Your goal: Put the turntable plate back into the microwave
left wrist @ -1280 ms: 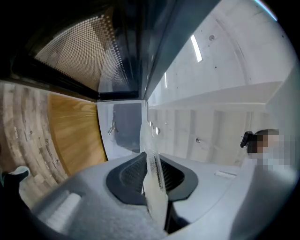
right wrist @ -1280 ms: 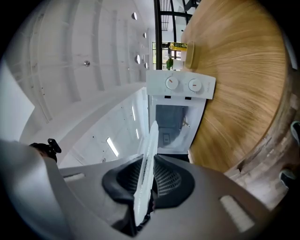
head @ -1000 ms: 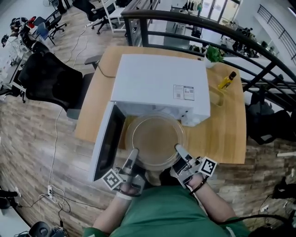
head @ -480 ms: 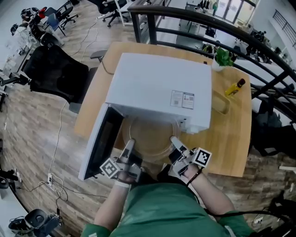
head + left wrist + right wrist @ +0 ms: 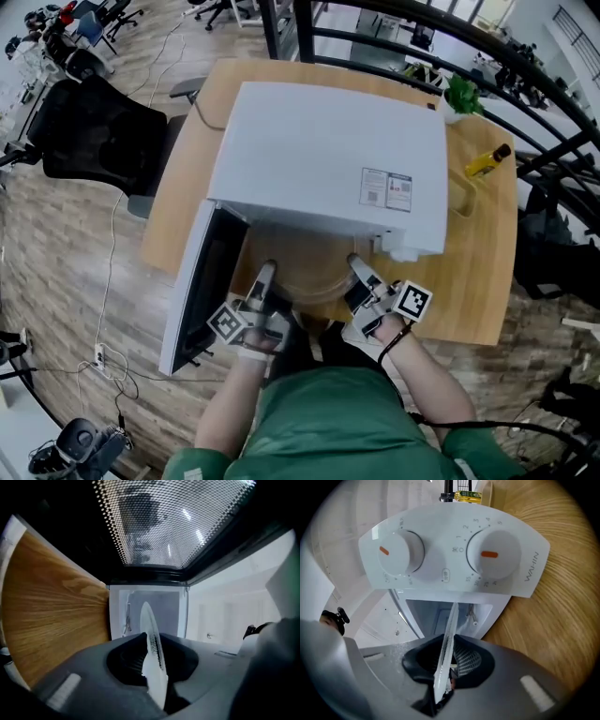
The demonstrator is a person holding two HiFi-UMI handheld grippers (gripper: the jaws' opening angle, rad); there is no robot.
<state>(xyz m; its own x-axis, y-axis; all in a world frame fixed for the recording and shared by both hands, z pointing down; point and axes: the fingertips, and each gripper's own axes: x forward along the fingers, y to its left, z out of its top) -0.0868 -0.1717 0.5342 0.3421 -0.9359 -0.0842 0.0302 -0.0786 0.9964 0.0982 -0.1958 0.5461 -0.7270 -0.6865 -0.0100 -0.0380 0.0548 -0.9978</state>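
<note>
A wooden desk (image 5: 473,281) carried a big white microwave (image 5: 328,159) that took up most of its top. A black office chair (image 5: 89,131) stood on the floor off the desk's left end. The microwave's door (image 5: 202,291) hung wide open on the left, its dark inner face turned toward the cavity. Seen from the right gripper view, the control panel (image 5: 454,550) had two round dials with orange markers.

The glass turntable plate (image 5: 305,267) was held flat at the mouth of the cavity. Most of it lay tucked under the front edge of the microwave's top, and only its near rim showed outside. The left gripper (image 5: 266,272) had it by the left rim, its fingers (image 5: 93,677) clenched on the glass edge. The right gripper (image 5: 356,266) took the opposite rim, and its fingers (image 5: 525,677) pinched the plate the same way. Both grippers pointed level into the opening.

A small yellow bottle (image 5: 487,161) stood near the desk's far right corner.
</note>
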